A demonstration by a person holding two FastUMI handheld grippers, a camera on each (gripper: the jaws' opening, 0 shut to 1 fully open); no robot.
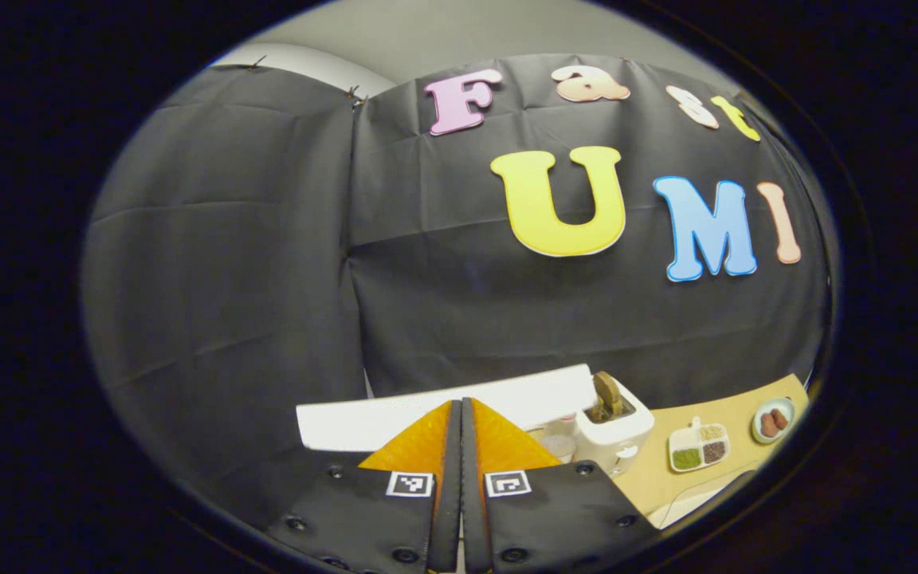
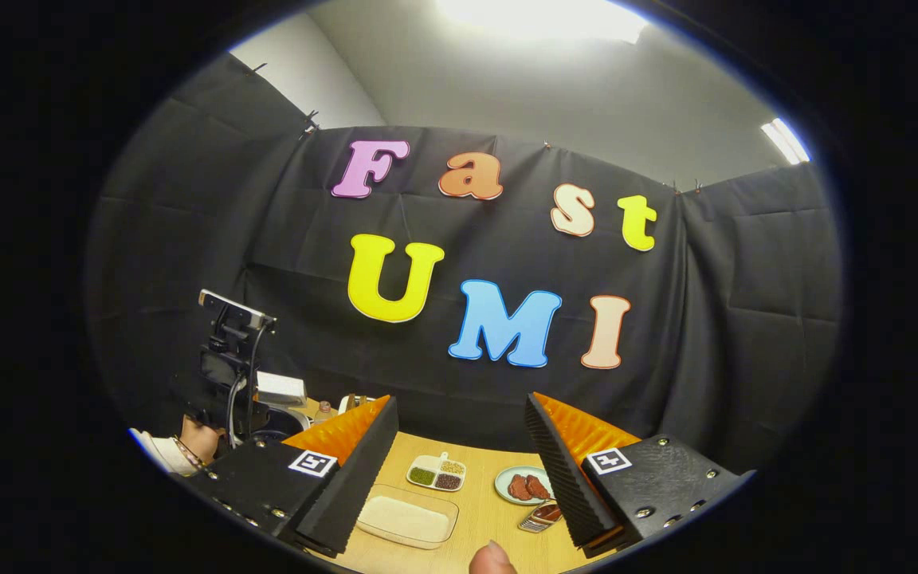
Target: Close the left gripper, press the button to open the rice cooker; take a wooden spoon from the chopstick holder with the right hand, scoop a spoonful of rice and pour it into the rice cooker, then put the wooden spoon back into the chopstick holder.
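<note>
Just ahead of left gripper (image 1: 459, 414): rice cooker (image 1: 443, 418).

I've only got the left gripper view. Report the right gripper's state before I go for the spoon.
Observer: The right gripper is open, fingers spread wide, holding nothing.
Operator: Give me the rice's position.
Observer: A clear tray of rice lies on the wooden table, ahead of the right gripper, toward its left finger.
Operator: Name whatever lies beside that tray.
Observer: A small striped item lies by the right finger, on the camera's side of the plate of reddish pieces. It is too small to identify.
</note>
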